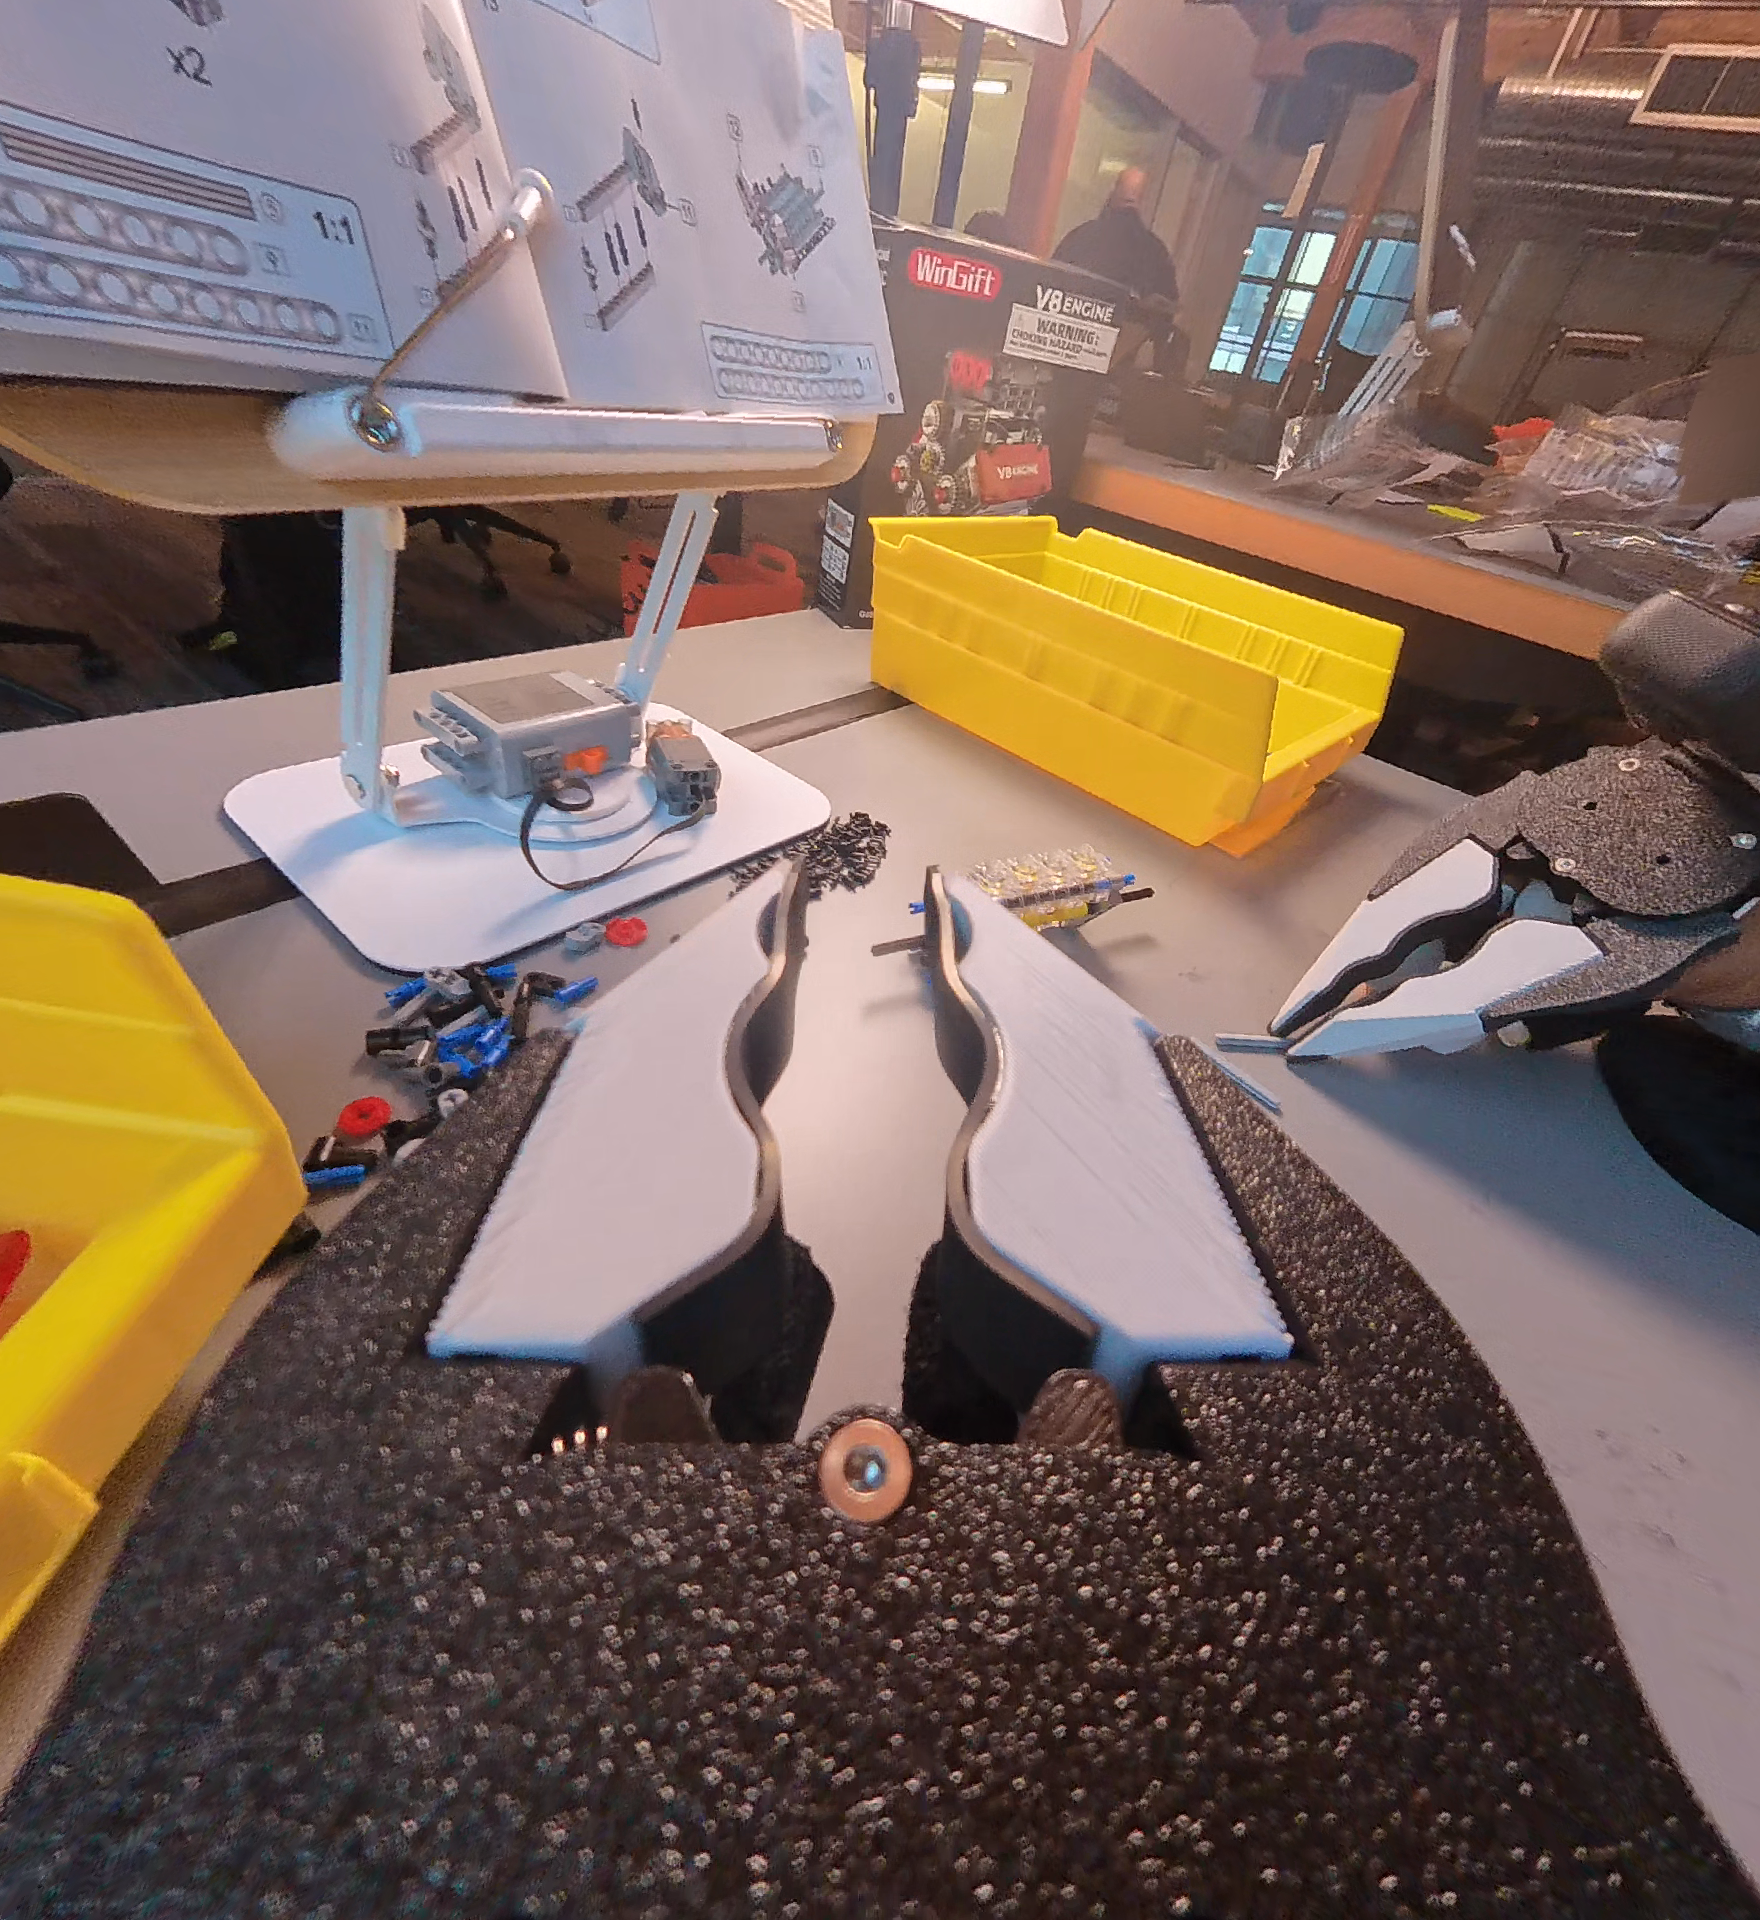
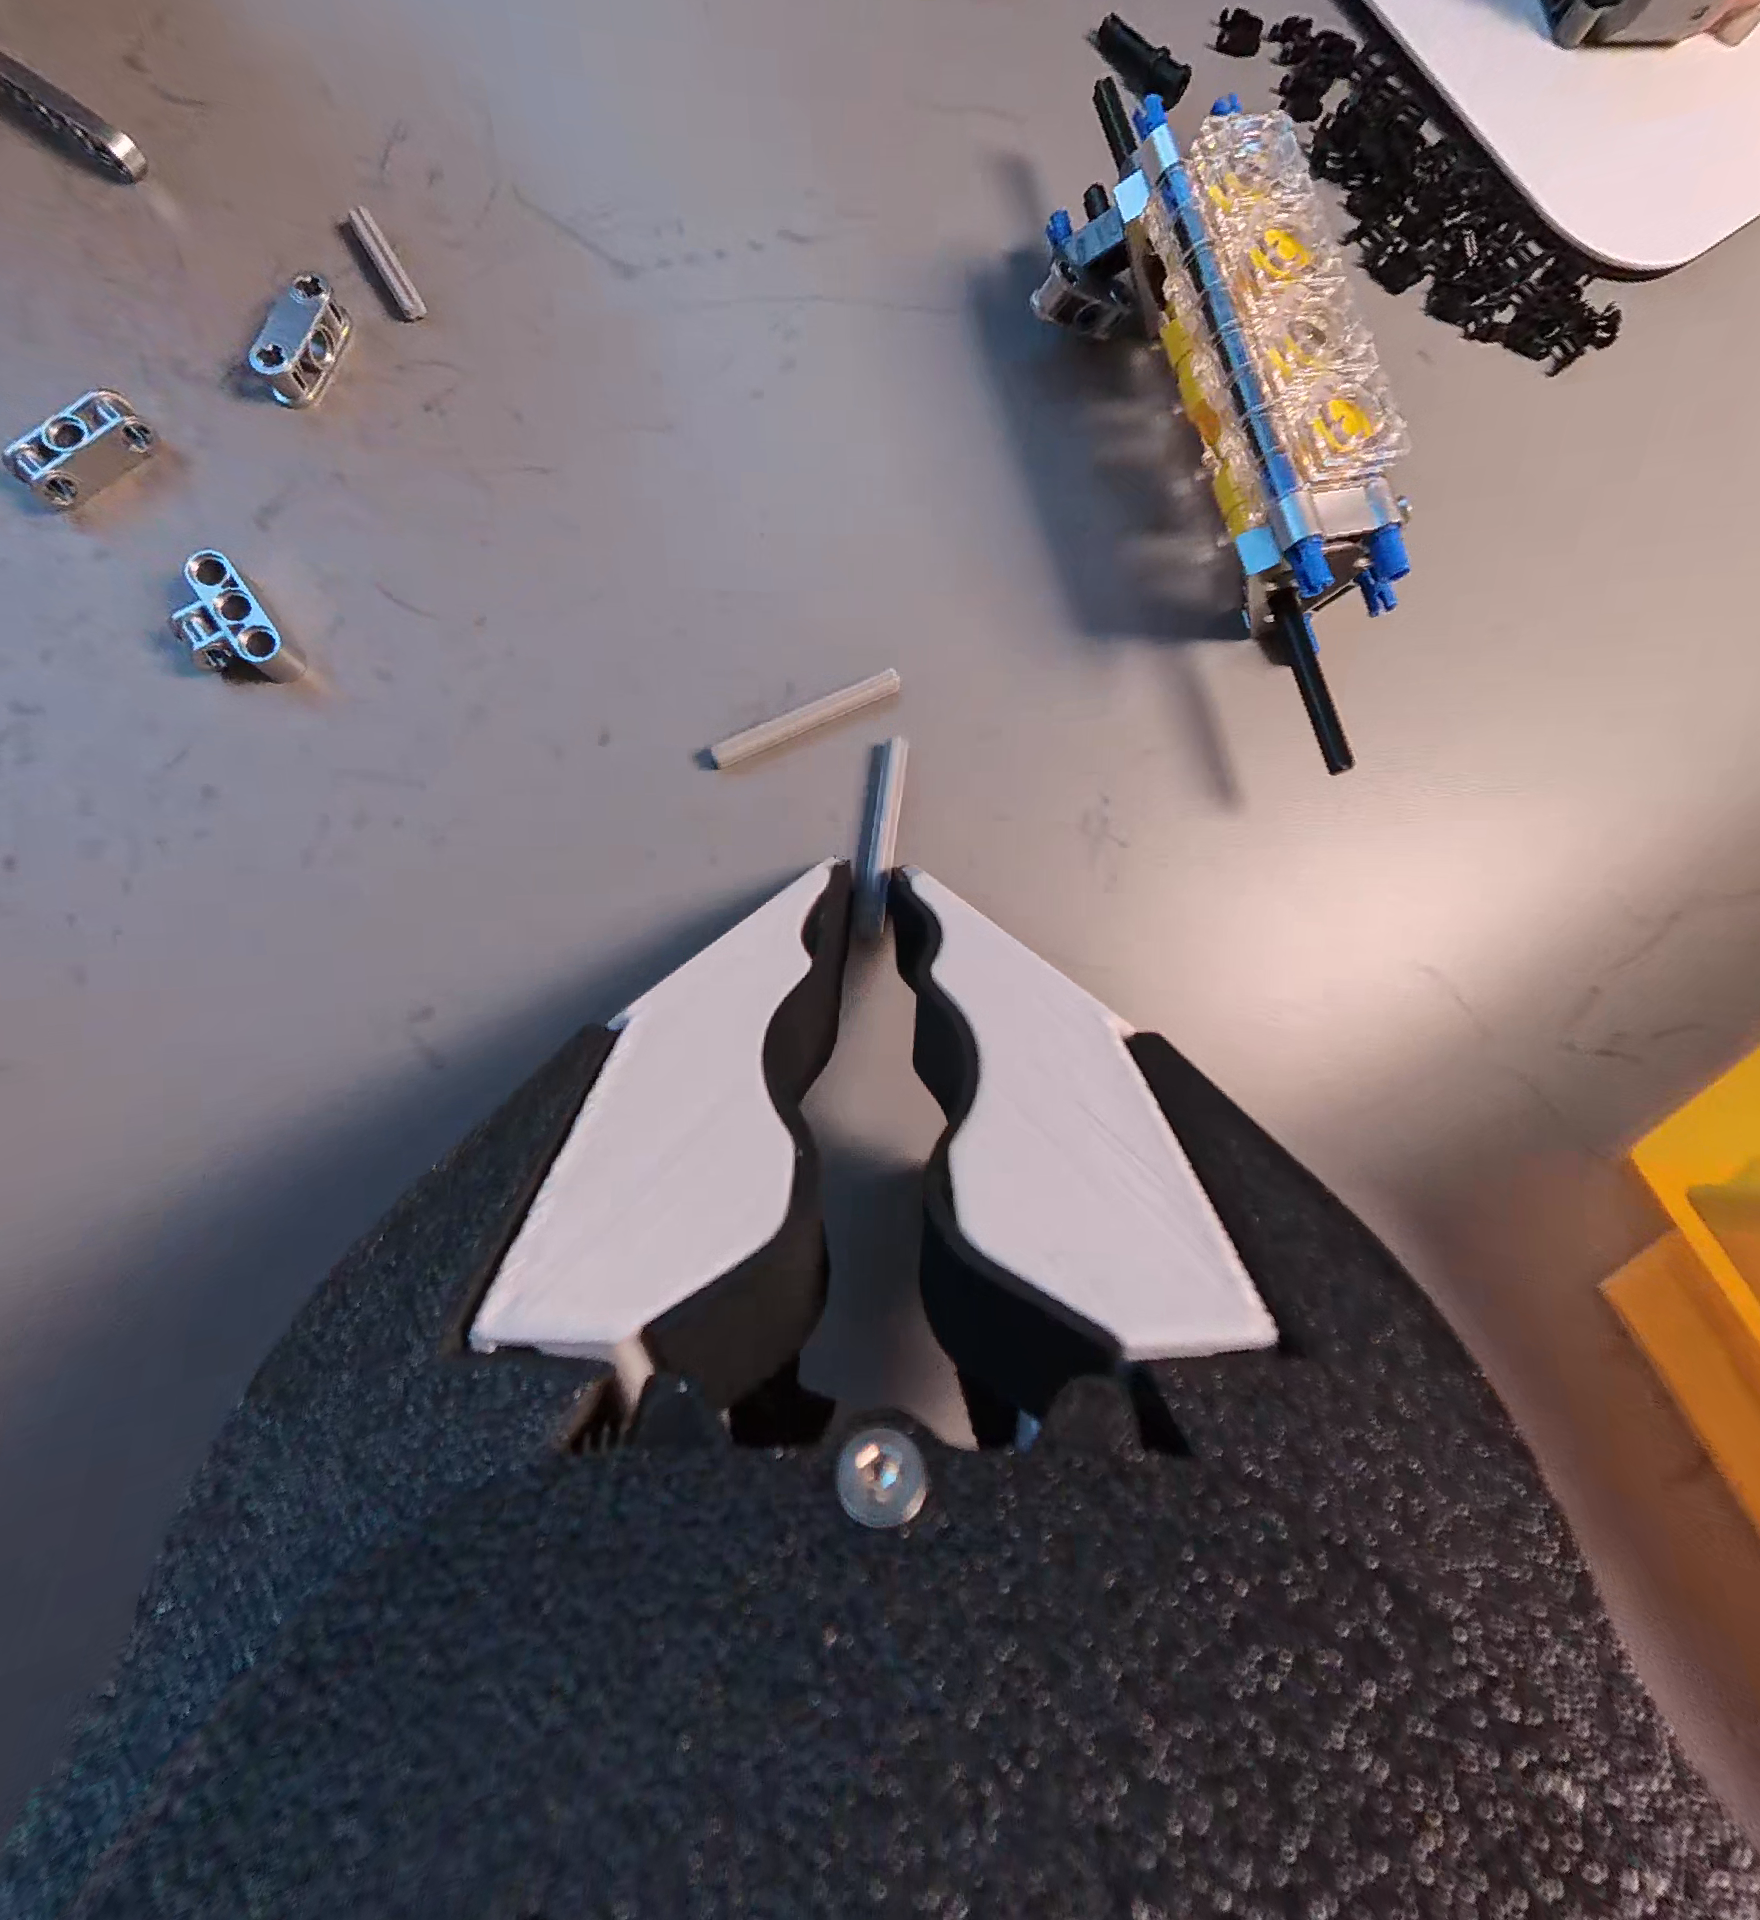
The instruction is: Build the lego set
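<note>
A grey worktable [image 1: 1375,1299] in a workshop, strewn with small building-kit parts. The right gripper [image 2: 871,868] has its fingers pinched on a short grey rod [image 2: 881,821], whose free end points away from the tips just above the table; a second grey rod [image 2: 803,719] lies loose just beyond it. The left gripper [image 1: 865,883] hovers with its fingers spread apart, nothing between them. Past its tips sits a clear-and-yellow block assembly [image 1: 1047,883] with blue pins and a black axle, beside a heap of tiny black pieces [image 1: 834,847]. Shiny silver connectors [image 2: 76,449] lie to the right gripper's left. Farther out stand a white booklet stand [image 1: 533,831], carrying a grey battery box [image 1: 533,727], and yellow bins [image 1: 1125,655].
</note>
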